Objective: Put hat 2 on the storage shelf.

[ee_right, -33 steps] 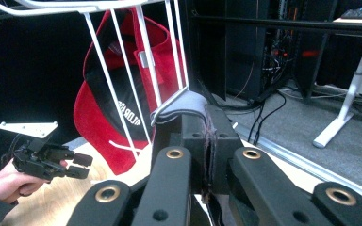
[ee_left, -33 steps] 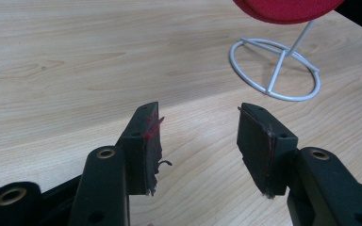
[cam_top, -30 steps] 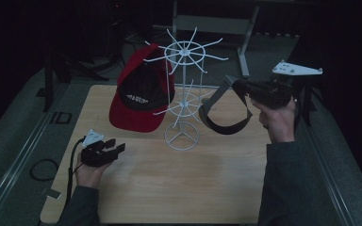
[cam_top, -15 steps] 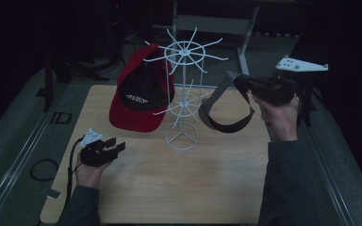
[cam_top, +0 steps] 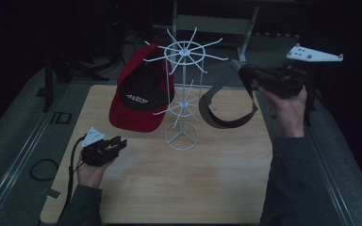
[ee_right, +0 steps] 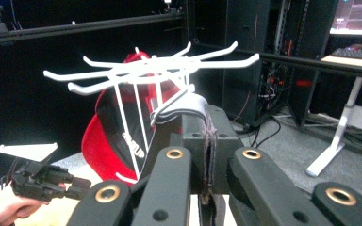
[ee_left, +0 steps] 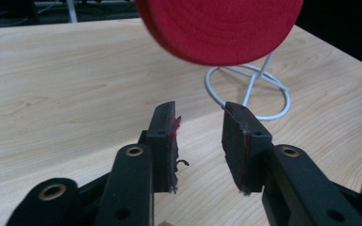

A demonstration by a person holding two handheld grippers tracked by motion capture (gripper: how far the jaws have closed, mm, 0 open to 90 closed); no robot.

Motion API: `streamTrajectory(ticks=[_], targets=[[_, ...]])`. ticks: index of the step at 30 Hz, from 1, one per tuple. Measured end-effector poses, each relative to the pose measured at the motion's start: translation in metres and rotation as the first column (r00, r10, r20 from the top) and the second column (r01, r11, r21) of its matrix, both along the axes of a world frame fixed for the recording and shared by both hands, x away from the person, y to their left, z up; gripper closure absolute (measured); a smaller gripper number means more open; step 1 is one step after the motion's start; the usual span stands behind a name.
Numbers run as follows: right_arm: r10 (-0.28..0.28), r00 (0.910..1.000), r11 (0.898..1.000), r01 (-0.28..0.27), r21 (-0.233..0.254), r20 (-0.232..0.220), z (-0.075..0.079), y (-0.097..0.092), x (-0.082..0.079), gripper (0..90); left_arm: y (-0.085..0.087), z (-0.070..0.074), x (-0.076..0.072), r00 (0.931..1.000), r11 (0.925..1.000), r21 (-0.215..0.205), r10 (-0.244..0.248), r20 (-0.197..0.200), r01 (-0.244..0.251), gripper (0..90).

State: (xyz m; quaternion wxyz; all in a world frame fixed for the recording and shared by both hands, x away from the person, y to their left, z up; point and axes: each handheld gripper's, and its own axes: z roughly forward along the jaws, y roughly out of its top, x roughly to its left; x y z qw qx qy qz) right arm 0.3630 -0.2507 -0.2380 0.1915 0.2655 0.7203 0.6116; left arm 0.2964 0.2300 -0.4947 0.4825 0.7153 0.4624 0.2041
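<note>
While the right gripper (cam_top: 242, 71) stays clamped on the visor (cam_top: 226, 106) (held aloft beside the rack (cam_top: 184, 94)), hanging is in hand. Next: lift its band over a free hook. Left gripper (ee_left: 199, 136), jaws just narrowed, holds nothing above the table (cam_top: 217, 183).

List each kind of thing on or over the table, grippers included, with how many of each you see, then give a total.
Red and black cap, hanging on the rack: 1
Dark visor, held by the right gripper: 1
White wire rack: 1
Handheld grippers, the right one and the left gripper: 2
Total: 5
</note>
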Motion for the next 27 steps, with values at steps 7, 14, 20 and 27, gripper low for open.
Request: streamTrajectory(ticks=[7, 14, 20, 27], targets=[[0.006, 0.9999, 1.000, -0.006, 0.005, 0.016, 0.021, 0.012, 0.010, 88.3, -0.004, 0.003, 0.001, 0.9998, 1.0000, 0.000, -0.010, 0.015, 0.010, 68.1], [-0.016, 0.9994, 1.000, 0.016, -0.012, -0.030, 0.016, 0.029, 0.032, 88.3, -0.005, 0.003, 0.001, 0.9998, 0.9999, 0.004, -0.010, 0.015, 0.010, 68.0], [-0.036, 0.9960, 0.996, 0.030, -0.080, -0.081, -0.003, 0.035, 0.044, 87.4, -0.005, 0.002, 0.001, 0.9999, 0.9999, 0.008, -0.009, 0.013, 0.008, 67.4], [-0.068, 0.9919, 0.993, 0.057, -0.103, -0.108, -0.017, 0.030, 0.046, 62.6, -0.007, 0.002, 0.001, 0.9999, 0.9999, 0.010, -0.011, 0.012, 0.011, 65.5]])
